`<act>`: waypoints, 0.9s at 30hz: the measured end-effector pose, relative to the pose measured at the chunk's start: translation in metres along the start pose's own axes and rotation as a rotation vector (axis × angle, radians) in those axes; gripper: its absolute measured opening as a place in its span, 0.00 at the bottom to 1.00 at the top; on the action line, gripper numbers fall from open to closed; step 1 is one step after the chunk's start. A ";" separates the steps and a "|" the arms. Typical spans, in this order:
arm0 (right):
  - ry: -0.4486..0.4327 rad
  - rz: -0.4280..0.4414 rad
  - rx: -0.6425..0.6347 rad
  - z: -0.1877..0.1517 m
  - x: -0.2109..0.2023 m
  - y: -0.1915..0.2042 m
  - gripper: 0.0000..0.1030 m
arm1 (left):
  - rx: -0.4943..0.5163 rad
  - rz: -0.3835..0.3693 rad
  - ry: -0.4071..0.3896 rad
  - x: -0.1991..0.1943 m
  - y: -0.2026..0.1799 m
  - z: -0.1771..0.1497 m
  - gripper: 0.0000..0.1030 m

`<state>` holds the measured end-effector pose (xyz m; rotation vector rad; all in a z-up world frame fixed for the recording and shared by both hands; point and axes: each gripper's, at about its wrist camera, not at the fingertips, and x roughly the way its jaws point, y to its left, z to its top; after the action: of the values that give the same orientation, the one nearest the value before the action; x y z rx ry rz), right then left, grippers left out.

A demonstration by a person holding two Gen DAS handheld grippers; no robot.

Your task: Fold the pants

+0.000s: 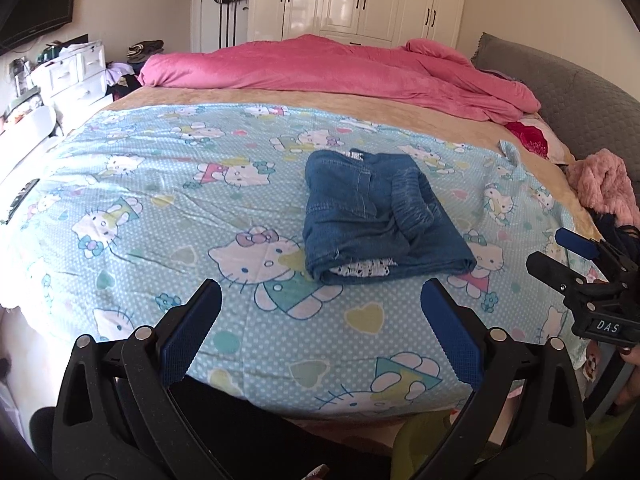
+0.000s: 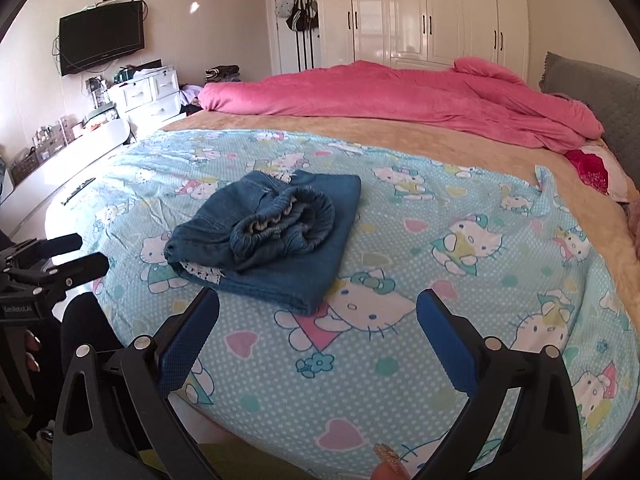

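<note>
Bed (image 1: 120, 184) with kitty sheet fills both views. Folded jeans (image 1: 372, 216) lie on sheet, mid bed, touched by neither gripper. Left gripper (image 1: 320, 292) held low near bed edge, jaws wide apart, holding nothing. Right gripper (image 2: 318, 300) same pose, jaws wide apart. Right gripper's side reads "DAS"; left gripper's label too blurry. Hands mostly hidden, cut off.

From my left wrist view, my right gripper (image 1: 560, 254) is cut off by the picture's right edge. The folded blue denim pants (image 1: 376, 216) hide most of their white patterned lining (image 1: 366, 269); its print is too small to read. The black wall television (image 1: 38, 4) is cropped at the left edge.
</note>
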<state>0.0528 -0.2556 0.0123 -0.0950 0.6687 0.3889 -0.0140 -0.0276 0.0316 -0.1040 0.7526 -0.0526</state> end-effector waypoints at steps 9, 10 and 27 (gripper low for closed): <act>0.018 -0.018 0.042 -0.010 0.010 -0.007 0.96 | -0.010 -0.006 0.026 0.014 0.003 -0.014 0.91; 0.019 -0.019 0.048 -0.012 0.012 -0.008 0.96 | -0.006 -0.005 0.026 0.015 0.004 -0.016 0.91; 0.066 -0.004 0.047 -0.025 0.026 0.000 0.96 | -0.015 0.000 0.057 0.026 0.007 -0.025 0.91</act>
<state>0.0563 -0.2524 -0.0232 -0.0652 0.7417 0.3669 -0.0122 -0.0246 -0.0047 -0.1174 0.8098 -0.0505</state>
